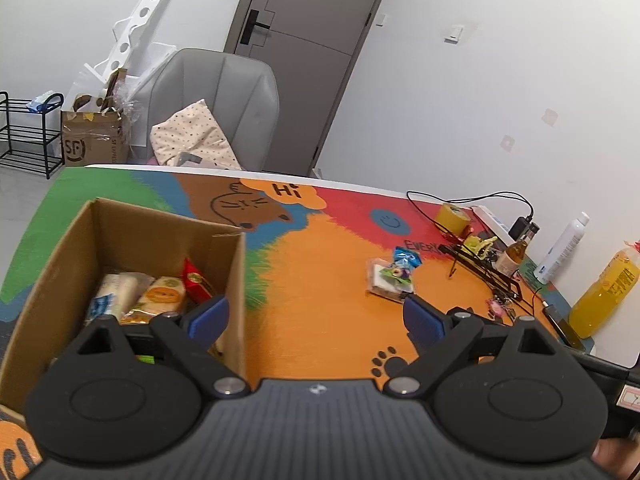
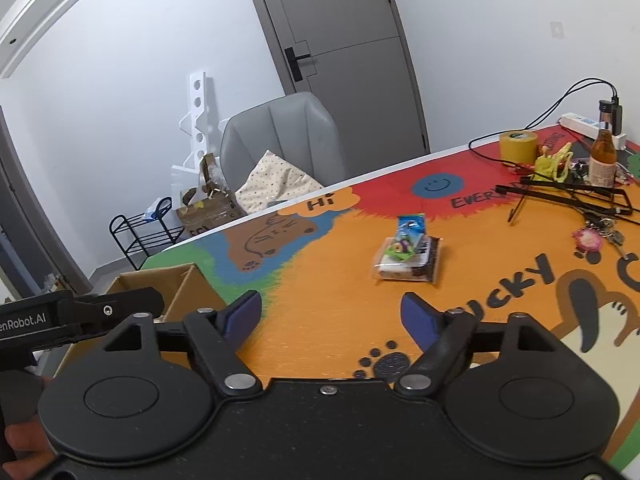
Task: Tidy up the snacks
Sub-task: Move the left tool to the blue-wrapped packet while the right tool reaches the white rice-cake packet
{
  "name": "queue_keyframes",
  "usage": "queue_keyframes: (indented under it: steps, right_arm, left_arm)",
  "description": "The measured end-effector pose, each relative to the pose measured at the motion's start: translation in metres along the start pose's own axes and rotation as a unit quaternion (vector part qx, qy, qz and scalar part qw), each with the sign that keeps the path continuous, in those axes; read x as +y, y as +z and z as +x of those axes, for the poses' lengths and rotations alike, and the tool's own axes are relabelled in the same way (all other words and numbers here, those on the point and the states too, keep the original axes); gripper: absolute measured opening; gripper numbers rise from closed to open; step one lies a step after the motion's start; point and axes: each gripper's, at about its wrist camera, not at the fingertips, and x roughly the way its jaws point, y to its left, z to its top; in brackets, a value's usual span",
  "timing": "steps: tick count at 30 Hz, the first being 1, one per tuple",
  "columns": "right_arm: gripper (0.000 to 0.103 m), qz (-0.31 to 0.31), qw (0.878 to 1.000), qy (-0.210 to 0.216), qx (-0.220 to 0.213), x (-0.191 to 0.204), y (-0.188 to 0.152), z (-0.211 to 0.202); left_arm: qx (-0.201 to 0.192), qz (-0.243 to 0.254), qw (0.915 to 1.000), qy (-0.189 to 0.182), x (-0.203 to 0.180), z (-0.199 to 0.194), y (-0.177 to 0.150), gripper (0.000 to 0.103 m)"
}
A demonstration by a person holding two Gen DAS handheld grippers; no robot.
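Brown cardboard box (image 1: 132,240), orange-red-green tablecloth (image 1: 328,320)

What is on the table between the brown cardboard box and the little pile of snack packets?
Nothing: only bare painted tabletop separates the brown cardboard box from the snack packets, seen in the left wrist view.

A tabletop (image 2: 320,300) mat reads "Hi" in an orange bubble, plus "EVER…" (cut off by clutter) and "UCKY". A floor carton (image 1: 94,140) bears "SF". The left gripper's (image 2: 80,312) body shows "enRobot.AI".
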Motion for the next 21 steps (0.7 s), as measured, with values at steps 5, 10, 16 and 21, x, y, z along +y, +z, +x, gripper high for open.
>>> queue_keyframes:
  steps: [5,10,16,21]
  right_arm:
    - [0.087,0.004,1.000,-0.003,0.000,-0.016,0.002,-0.004]
    - [0.095,0.013,1.000,-0.006,0.000,-0.034,0.001,-0.007]
    - [0.095,0.030,0.999,-0.014,-0.003,-0.057,0.001,-0.004]
    - [0.086,0.038,0.999,-0.015,-0.005,-0.071,0.006,0.004]
  left_arm:
    - [0.008,0.007,0.9999,-0.001,-0.015,0.009,-0.005,0.093]
    - [0.008,0.013,0.9999,-0.006,-0.032,0.018,-0.008,0.093]
    - [-0.004,0.023,0.9997,-0.010,-0.050,0.030,-0.004,0.093]
    - [-0.008,0.025,0.9996,-0.008,-0.060,0.045,-0.002,0.093]
